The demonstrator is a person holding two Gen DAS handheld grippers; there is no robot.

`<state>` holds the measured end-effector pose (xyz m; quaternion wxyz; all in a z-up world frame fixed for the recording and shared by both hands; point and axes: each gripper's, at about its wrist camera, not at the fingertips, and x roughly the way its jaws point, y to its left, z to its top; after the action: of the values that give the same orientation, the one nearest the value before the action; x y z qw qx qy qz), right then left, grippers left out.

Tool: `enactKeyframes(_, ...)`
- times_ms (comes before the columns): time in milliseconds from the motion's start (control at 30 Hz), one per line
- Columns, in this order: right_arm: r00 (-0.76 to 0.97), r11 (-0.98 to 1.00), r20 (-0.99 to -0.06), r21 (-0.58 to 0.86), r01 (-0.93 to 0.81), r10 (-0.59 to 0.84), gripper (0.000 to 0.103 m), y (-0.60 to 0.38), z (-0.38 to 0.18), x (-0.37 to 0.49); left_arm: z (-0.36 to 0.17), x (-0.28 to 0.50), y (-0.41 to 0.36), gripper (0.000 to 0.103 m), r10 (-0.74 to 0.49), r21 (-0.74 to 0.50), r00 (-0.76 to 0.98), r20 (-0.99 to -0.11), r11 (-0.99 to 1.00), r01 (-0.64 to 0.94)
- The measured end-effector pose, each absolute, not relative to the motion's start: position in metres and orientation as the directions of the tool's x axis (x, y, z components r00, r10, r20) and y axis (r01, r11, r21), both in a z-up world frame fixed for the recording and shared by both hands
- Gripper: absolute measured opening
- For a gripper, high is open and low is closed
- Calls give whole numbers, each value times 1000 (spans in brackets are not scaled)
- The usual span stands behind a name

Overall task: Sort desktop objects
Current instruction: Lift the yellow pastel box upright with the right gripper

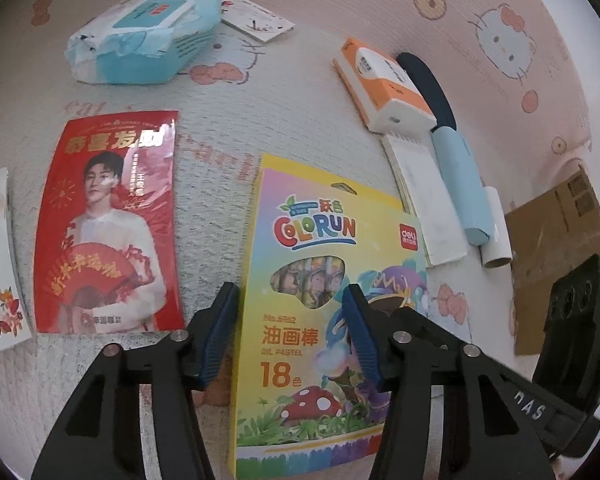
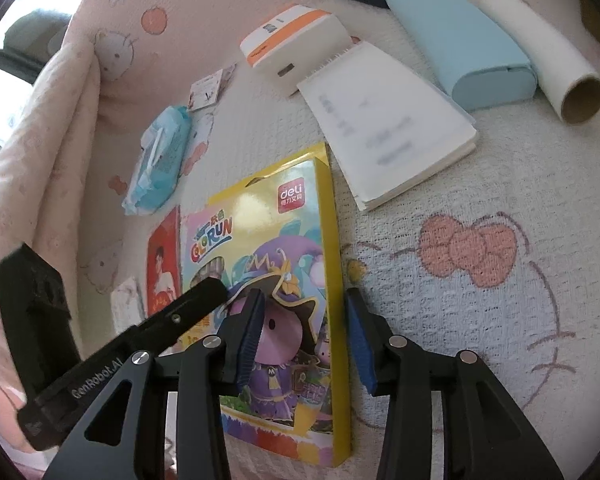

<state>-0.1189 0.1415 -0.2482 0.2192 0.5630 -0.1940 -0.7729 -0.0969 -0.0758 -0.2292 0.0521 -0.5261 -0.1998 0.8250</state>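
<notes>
Straddling the pastel box [image 1: 320,280] with my left gripper [image 1: 292,332] and right gripper [image 2: 304,336], I see both spread wide, gripping nothing.

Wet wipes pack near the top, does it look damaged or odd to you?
Yes. The wet wipes pack looks crumpled, its wrapper wrinkled and loose around the lid. The crayon box also lies askew, one corner close to the notepad.

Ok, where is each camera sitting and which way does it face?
Left wrist: on the left gripper, looking down over the yellow cardboard oil-pastel box; the right gripper's body shows at the right edge.
Right wrist: on the right gripper, over the same box's right edge; the left gripper's finger reaches in from the left.
Shared: box, light-blue case.
</notes>
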Motion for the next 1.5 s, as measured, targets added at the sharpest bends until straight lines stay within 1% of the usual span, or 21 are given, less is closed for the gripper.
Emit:
enactKeyframes(167,-301,-853,-801,508,118,-518,39,143,-238,-120,-218,-92,-75,49,309,-407,-465,-830,-905,126)
enactKeyframes(467,-363,-813,-741,574,97,-566,39,161,-204,-122,-179,-90,-72,49,331,-441,-542,-772,-894,82)
enactKeyframes(600,-372,-810,-732,577,106,-570,39,161,-189,-123,-164,-90,-71,49,323,-432,-563,-761,-899,69)
enactKeyframes(733,-364,-763,-686,634,127,-630,39,158,-181,-121,-145,-83,-76,49,292,-406,-596,-748,-912,63)
enactKeyframes(800,-372,-762,-679,633,138,-632,39,154,-177,-120,-141,-83,-79,49,298,-413,-600,-743,-908,61)
enactKeyframes(967,-404,-793,-695,588,156,-595,38,157,-170,-122,-152,-93,-68,49,331,-435,-582,-743,-900,43)
enactKeyframes(1233,-432,-827,-738,561,33,-518,38,197,-198,-126,-187,-119,-29,49,391,-442,-507,-768,-897,-21)
enactKeyframes(1500,-392,-854,-784,520,10,-482,37,204,-234,-147,-237,-135,-31,49,449,-511,-426,-786,-859,37)
